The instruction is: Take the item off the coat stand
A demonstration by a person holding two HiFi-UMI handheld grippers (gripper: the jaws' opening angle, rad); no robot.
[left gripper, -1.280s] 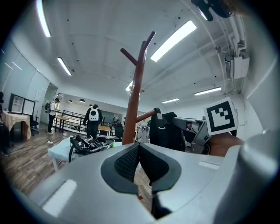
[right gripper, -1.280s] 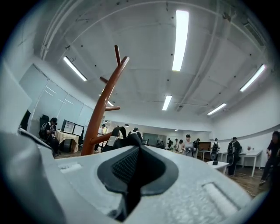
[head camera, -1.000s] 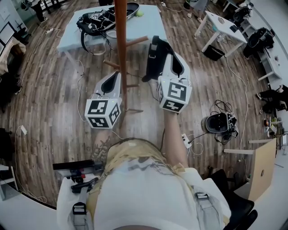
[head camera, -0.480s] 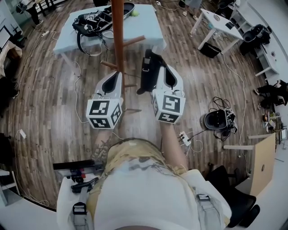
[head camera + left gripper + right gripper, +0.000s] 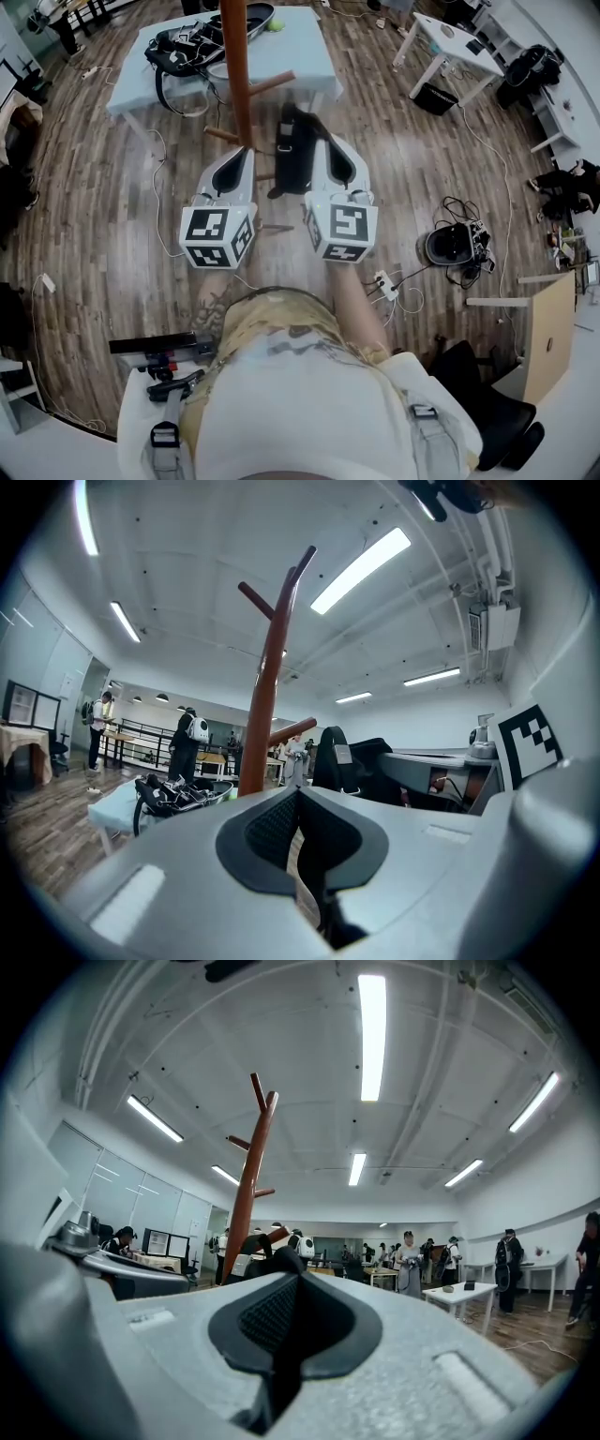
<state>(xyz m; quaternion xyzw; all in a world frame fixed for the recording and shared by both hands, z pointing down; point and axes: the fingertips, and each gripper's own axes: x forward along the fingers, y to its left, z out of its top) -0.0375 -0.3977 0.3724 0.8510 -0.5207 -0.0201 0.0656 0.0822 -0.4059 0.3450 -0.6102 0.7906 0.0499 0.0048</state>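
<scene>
The brown wooden coat stand [image 5: 236,75] rises in front of me, with pegs sticking out to the right. A black bag with a strap [image 5: 292,150] hangs from my right gripper [image 5: 319,146], which is shut on its top just right of the pole. In the right gripper view the bag's black top [image 5: 273,1258] bulges above the closed jaws [image 5: 298,1281]. My left gripper [image 5: 246,156] is held close to the pole's left side, its pads shut together with nothing in them [image 5: 298,795]. The left gripper view shows the bag [image 5: 349,763] right of the stand [image 5: 270,696].
A light blue table [image 5: 309,56] behind the stand carries another black bag [image 5: 183,47]. White tables [image 5: 450,47] stand at the back right. Cables and a round device [image 5: 455,248] lie on the wooden floor to the right. A black chair [image 5: 487,422] is at the lower right.
My right gripper has carried the black bag left and closer to me, from beside the upper peg to next to the pole. The left gripper has stayed put.
</scene>
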